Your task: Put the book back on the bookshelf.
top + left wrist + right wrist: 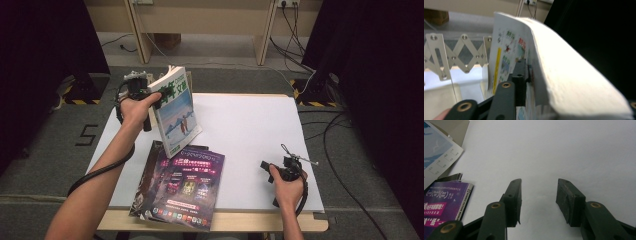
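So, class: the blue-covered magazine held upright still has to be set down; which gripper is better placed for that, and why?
Left. The left gripper already has the blue-covered magazine between its jaws, while the right gripper rests open on the white table, apart from it.

The high view is looking forward and down from above the person's side, taking in the whole desk from a distance. The left gripper view is riding on the left claw and facing, at very close range, the page edges of an upright magazine. The right gripper view is looking low and close along the white desk top toward the purple magazine, which the high view is also covering.
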A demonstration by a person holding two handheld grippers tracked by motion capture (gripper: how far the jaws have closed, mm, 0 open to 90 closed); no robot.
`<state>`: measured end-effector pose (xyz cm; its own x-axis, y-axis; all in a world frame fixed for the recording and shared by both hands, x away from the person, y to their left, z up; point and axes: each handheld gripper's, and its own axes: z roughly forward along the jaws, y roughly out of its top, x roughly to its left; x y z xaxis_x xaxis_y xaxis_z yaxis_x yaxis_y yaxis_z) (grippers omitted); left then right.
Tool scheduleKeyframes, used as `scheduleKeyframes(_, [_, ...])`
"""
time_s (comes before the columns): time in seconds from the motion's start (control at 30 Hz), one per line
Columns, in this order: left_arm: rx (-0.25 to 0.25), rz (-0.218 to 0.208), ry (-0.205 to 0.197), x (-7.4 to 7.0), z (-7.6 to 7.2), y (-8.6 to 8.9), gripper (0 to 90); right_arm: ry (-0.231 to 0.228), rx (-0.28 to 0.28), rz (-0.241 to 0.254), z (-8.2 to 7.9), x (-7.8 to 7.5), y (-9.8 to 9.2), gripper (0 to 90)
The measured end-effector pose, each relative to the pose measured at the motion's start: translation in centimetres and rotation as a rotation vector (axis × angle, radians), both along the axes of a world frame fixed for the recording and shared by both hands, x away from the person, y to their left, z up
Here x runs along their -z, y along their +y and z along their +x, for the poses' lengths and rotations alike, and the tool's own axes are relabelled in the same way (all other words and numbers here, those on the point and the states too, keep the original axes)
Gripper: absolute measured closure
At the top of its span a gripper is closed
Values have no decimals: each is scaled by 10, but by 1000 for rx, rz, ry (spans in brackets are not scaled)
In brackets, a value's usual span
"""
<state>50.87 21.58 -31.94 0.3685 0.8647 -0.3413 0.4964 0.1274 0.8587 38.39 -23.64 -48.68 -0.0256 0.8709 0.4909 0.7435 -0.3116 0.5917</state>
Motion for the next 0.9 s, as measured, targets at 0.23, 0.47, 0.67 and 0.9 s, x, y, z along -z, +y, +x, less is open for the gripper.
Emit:
scheduleKeyframes(0.23, [4,83,34,-9,-8,-2,725,11,5,23,-1,0,-1,551])
scheduleKeyframes(0.47, [24,62,-5,-7,-11,0,734,16,9,21,-1,-1,0,551])
scheduleKeyframes(0.67, [-15,41,-48,-15,-16,8,736,10,6,19,-1,-1,0,551])
scheduleKeyframes(0.9, [-40,97,-160,-21,-16,-1,736,4,-1,14,-1,0,0,551])
